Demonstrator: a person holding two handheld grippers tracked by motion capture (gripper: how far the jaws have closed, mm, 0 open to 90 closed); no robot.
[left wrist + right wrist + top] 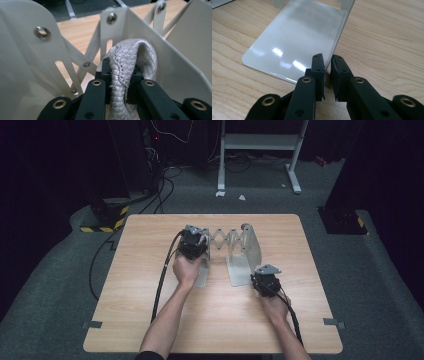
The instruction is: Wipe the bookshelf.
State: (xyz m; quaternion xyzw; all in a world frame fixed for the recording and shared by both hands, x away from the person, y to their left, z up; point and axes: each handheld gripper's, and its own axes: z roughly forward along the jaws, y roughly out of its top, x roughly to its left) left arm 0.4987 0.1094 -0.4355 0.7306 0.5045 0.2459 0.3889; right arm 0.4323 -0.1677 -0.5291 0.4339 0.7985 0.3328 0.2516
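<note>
On the light wooden bench (150,320) stands a pale metal expanding rack with scissor-link arms and two upright end plates (235,242). The left tool (119,82) is clenched on a grey woven textile strap (130,57) between the rack's plates. The right tool (327,75) pinches the thin edge of the rack's right base plate (297,37), which lies flat on the bench.

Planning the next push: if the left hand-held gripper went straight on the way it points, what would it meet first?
Shut on a grey woven strap, the left hand-held gripper would probably first meet the rack's white metal plate behind the loop, though depth is unclear.
</note>
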